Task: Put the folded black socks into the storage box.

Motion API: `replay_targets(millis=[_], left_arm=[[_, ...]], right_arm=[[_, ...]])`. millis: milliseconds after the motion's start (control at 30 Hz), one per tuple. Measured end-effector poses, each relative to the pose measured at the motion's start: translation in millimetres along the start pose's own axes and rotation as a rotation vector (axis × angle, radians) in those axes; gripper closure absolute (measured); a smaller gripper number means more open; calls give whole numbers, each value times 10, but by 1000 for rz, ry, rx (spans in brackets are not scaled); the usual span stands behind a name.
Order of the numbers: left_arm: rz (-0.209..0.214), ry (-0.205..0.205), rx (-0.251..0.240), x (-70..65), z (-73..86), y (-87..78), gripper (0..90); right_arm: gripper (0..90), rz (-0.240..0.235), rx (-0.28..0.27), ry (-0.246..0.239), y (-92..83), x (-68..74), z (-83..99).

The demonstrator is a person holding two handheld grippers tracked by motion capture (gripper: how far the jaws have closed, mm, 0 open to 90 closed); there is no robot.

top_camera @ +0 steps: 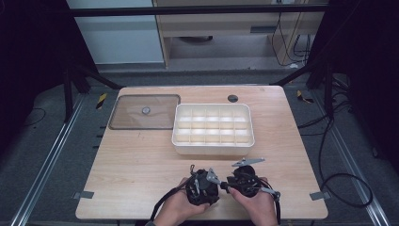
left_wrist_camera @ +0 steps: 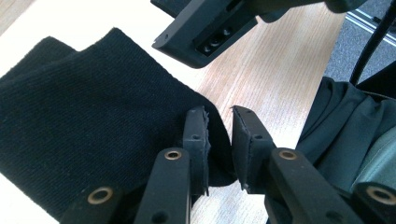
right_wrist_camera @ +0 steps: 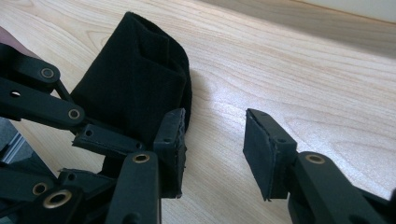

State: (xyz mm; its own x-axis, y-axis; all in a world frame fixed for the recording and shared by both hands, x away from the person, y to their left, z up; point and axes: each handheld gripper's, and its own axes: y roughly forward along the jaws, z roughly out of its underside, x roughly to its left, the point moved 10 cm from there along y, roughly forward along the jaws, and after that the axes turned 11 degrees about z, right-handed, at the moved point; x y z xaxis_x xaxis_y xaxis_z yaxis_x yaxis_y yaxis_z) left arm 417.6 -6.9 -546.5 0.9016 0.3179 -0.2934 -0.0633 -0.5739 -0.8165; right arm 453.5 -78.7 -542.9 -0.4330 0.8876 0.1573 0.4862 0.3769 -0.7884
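Observation:
A black knitted cloth [left_wrist_camera: 93,121] lies on the wooden table [top_camera: 141,165] close to the front edge. My left gripper [left_wrist_camera: 219,116] is shut on one edge of it, with the fabric filling the narrow gap between the jaws. In the right gripper view the cloth [right_wrist_camera: 135,88] stands up in a fold, with the left gripper's black links [right_wrist_camera: 70,121] behind it. My right gripper [right_wrist_camera: 215,126] is open, its left pad beside the cloth and only bare wood between the pads. In the high view the left gripper [top_camera: 206,182] and right gripper [top_camera: 234,183] sit close together, each in a hand.
A white box with several compartments [top_camera: 212,149] stands mid-table, beyond the grippers. A clear flat lid [top_camera: 141,115] lies to its left at the back. A small dark round hole [top_camera: 232,98] is near the far edge. The person's dark clothing [left_wrist_camera: 355,121] is close behind.

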Motion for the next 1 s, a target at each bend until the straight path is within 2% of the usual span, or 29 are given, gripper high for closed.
replay_targets(millis=[467,633,1000], left_arm=[[2,7,7,-19,-8,55,769],[3,-4,11,-1,-6,62,833],[-6,-1,29,-3,-5,114,851]], right_arm=[[586,5,-2,-1,-8,-13,-2],[586,6,-1,1,-10,-14,-1],[588,7,-4,-5,-11,-24,2]])
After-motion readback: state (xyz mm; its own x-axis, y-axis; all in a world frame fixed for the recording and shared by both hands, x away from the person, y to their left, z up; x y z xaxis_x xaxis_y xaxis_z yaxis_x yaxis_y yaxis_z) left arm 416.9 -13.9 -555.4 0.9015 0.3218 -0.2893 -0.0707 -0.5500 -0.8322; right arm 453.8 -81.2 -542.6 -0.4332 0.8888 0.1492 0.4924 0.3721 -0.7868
